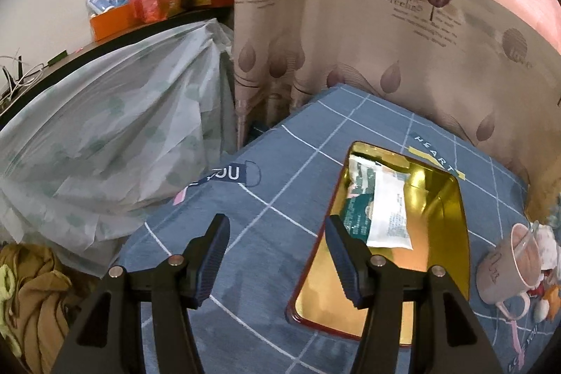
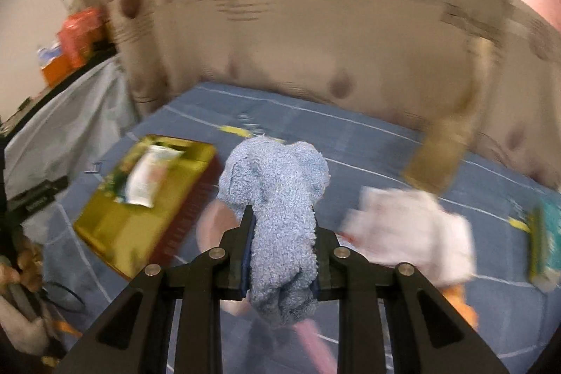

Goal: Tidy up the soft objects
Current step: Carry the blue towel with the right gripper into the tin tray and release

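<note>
My right gripper [image 2: 282, 226] is shut on a light blue fluffy towel [image 2: 277, 191] and holds it above the blue checked bedsheet [image 2: 350, 135]; this view is blurred by motion. A gold tin box [image 1: 438, 198] with a red rim lies on the sheet [image 1: 266, 223], holding a white-and-green packet [image 1: 382, 209]. The box [image 2: 108, 226] and packet [image 2: 147, 181] also show to the left of the towel. My left gripper [image 1: 277, 226] is open and empty, hovering just left of the box, its right finger over the rim.
A pink mug [image 1: 505, 265] lies on its side at the right with small soft items beside it. A white soft item [image 2: 413, 230] and a teal packet [image 2: 547, 244] lie right of the towel. A curtain [image 1: 350, 34] hangs behind. A plastic-covered table [image 1: 115, 135] stands left.
</note>
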A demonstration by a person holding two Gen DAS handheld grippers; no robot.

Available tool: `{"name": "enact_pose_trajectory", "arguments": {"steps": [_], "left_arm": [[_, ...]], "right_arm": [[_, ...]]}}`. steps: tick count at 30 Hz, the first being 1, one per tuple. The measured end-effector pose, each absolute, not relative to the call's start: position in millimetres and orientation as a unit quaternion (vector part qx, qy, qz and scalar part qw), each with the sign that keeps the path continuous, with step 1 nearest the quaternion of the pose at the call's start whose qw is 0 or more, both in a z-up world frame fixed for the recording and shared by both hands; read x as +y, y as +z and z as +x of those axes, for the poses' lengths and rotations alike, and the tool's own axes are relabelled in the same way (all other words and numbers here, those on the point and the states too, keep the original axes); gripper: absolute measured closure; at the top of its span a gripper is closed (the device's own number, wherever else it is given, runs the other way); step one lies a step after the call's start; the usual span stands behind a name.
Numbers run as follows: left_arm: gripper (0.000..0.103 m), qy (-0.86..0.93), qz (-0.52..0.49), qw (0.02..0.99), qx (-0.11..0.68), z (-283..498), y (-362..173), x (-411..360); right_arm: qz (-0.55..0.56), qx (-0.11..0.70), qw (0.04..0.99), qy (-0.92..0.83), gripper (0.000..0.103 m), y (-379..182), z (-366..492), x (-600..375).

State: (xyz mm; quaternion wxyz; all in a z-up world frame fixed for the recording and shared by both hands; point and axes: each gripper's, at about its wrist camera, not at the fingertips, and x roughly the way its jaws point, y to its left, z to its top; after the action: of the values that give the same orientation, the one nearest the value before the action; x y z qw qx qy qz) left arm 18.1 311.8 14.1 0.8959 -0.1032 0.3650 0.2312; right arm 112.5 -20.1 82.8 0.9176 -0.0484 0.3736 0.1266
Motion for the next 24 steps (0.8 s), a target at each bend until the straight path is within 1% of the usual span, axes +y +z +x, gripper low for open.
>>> {"name": "enact_pose_trajectory", "arguments": {"steps": [5,10,24], "left_arm": [[0.045,0.236,-0.110,0.896,0.360,16.9,16.0,318.2],[0.045,0.237,-0.117,0.895,0.359,17.5,16.0,322.5],[0.045,0.242,-0.142,0.890,0.359,15.5,12.2,336.1]], "right_arm": [[-0.059,0.390,0.904,0.163,0.081,68.8,135.5,49.4],[-0.069,0.411,0.892,0.174,0.081,52.3,157.8,91.6],[-0.117,0.456,0.871,0.142,0.081,-5.9,211.6,150.7]]}}
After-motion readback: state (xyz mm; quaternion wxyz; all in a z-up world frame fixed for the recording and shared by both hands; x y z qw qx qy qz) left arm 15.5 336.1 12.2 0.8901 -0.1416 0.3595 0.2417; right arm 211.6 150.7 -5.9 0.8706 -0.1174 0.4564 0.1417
